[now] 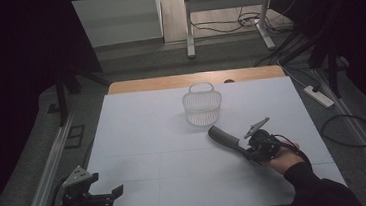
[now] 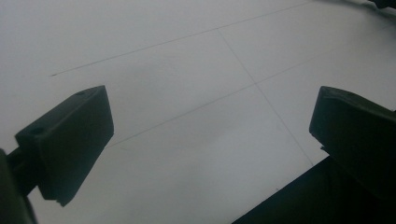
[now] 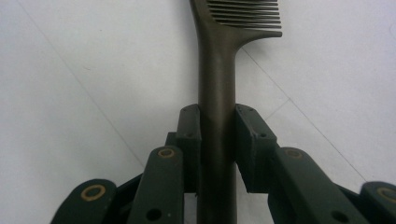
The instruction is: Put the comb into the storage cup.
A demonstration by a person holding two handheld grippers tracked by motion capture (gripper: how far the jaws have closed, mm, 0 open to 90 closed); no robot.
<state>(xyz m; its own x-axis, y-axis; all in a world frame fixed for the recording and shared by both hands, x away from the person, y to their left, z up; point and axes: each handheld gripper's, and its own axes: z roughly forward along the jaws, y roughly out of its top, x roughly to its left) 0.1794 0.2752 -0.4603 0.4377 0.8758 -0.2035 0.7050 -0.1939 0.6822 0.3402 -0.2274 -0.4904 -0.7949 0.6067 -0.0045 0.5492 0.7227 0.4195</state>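
Dim room: grey floor [image 1: 132, 62], white desk frame [image 1: 225, 1], power strip [image 1: 318, 96].

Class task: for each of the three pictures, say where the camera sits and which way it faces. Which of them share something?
High view: above the near table edge, looking forward and down on the table, basket, both hands and grippers.
Left gripper view: on the left gripper, looking past its open jaws at bare table.
Right gripper view: on the right gripper, along jaws shut on the comb.
Shared: high and right gripper views both show the comb.
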